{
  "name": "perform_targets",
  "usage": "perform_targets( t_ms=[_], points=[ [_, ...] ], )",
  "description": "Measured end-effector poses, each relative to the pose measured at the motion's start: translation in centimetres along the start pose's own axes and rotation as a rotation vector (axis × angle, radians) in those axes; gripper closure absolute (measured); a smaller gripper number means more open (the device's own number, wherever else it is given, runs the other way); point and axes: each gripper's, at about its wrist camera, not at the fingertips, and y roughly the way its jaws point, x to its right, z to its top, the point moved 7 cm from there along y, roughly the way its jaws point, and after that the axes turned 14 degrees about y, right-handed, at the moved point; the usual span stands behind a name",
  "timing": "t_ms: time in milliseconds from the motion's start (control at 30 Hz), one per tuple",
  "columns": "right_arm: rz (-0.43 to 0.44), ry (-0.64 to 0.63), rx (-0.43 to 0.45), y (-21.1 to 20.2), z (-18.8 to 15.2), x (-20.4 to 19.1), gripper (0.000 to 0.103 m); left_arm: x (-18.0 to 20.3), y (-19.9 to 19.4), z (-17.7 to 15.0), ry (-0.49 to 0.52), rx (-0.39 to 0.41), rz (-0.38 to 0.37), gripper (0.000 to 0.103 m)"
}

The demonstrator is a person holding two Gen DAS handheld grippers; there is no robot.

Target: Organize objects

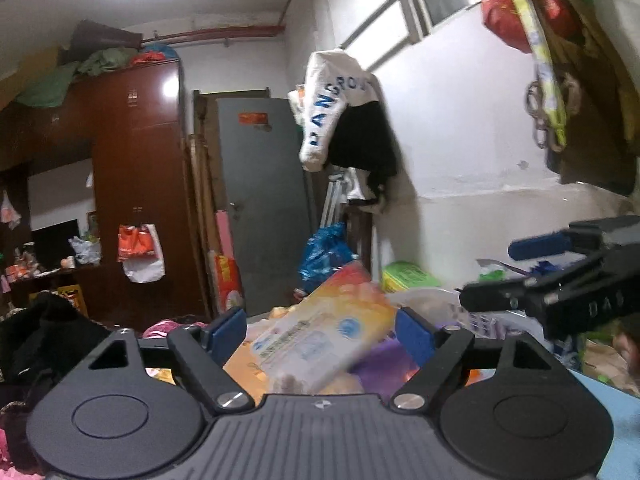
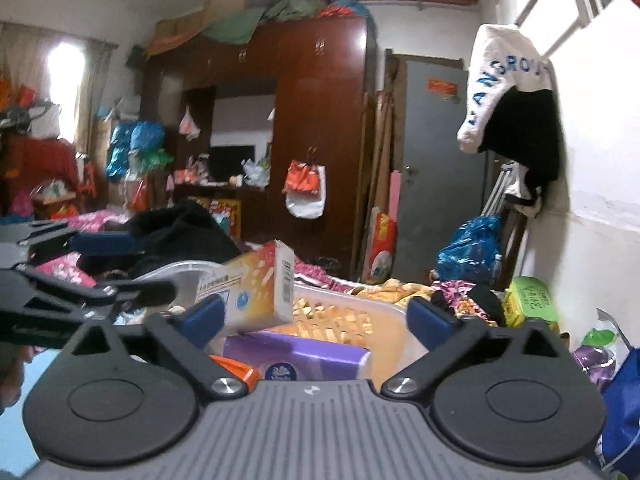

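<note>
Gaping wide, both tools, left tool (image 1: 320,330) and right tool (image 2: 316,316), hold nothing.

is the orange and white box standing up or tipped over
Tipped. The orange and white box leans at a slant, its lower end down in the clear bin and resting on the purple pack.

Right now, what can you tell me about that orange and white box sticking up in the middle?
The orange and white box is a flat carton, cardboard by its look, printed with a round blue logo, small text and a barcode strip on its narrow end. It is tilted, one end raised, and blurred in the left view. It leans into a translucent plastic bin, above a purple pack. It lies between the open fingers of the left gripper; whether they touch it is unclear.
</note>
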Motion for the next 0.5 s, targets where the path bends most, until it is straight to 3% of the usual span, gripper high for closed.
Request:
perform_targets(
  t_ms=[167, 333, 500],
  points=[
    [0.028, 0.051, -0.009, -1.3, 0.1, 0.8, 0.0, 0.9, -2.0, 0.2, 0.017, 0.026, -0.008, 0.014],
    [0.051, 0.091, -0.028, -2.2, -0.5, 1.3, 0.0, 1.3, -3.9, -0.3, -0.053, 0.057, -0.064, 0.01],
    [0.044, 0.12, -0.055, -2.9, -1.0, 1.0, 0.0, 2.4, -4.6, -1.0, -0.073, 0.008, -0.086, 0.008]
  ],
)
